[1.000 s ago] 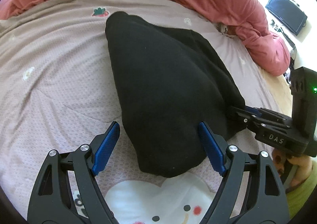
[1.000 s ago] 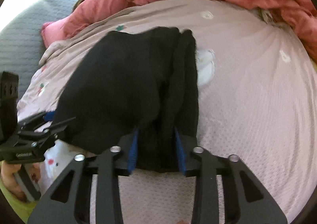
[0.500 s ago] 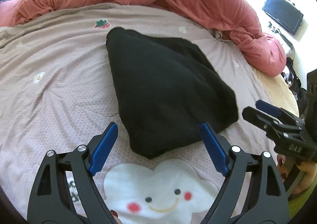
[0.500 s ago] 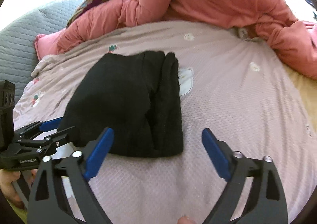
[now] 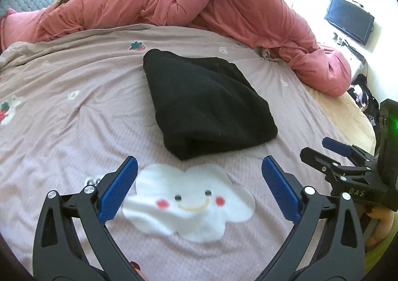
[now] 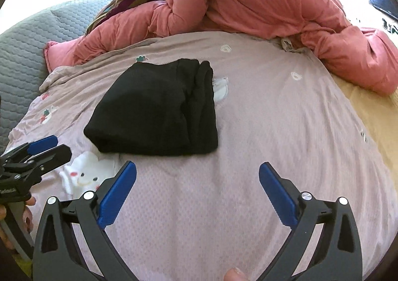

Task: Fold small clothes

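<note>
Now | left hand-held gripper (image 5: 197, 181): wide, empty | right hand-held gripper (image 6: 197, 187): wide, empty, off black garment (image 6: 159, 109)

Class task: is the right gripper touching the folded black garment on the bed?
Apart. The right wrist view shows the right gripper open, bare pink bedsheet between it and the black garment.

Both your cams sit on the wrists, looking forward and downward along the fingers onto the bed (image 5: 62, 96), fairly close. Your left view has the black folded garment (image 5: 206, 106) ahead and the right gripper (image 5: 323, 149) poking in at its right edge. Your right view sees that garment (image 6: 159, 109) from its other side, left gripper (image 6: 49, 147) at its left edge. Both share the pink duvet (image 6: 248, 2) behind.
</note>
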Action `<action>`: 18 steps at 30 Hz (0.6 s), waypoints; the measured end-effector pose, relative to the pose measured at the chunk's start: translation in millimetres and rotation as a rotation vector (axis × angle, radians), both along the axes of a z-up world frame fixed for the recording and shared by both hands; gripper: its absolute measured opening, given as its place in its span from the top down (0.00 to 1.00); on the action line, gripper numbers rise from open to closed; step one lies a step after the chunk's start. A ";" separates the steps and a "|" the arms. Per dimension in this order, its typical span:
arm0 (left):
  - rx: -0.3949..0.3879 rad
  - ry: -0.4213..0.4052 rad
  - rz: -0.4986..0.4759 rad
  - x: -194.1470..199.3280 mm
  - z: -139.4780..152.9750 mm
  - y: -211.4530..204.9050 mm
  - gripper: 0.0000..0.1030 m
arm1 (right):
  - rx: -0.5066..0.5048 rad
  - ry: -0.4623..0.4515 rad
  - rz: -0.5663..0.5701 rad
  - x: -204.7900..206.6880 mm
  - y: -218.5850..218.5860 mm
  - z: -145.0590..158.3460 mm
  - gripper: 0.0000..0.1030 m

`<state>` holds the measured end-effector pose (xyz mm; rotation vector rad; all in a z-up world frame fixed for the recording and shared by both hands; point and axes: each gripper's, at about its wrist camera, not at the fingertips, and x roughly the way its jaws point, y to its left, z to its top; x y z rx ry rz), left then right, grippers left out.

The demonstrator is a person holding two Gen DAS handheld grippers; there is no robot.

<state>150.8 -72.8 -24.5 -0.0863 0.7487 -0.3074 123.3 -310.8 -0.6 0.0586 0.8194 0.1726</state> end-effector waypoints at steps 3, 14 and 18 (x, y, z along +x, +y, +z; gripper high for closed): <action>-0.003 -0.004 0.013 -13.6 -2.5 2.3 0.09 | 0.014 0.026 -0.004 -6.3 -0.5 -7.3 0.05; -0.008 0.040 0.056 -20.0 -12.0 15.2 0.09 | -0.007 0.032 0.019 -17.3 12.7 -8.2 0.05; -0.001 0.033 0.055 -22.9 -11.5 15.9 0.09 | -0.021 0.022 0.020 -18.8 14.8 -7.4 0.05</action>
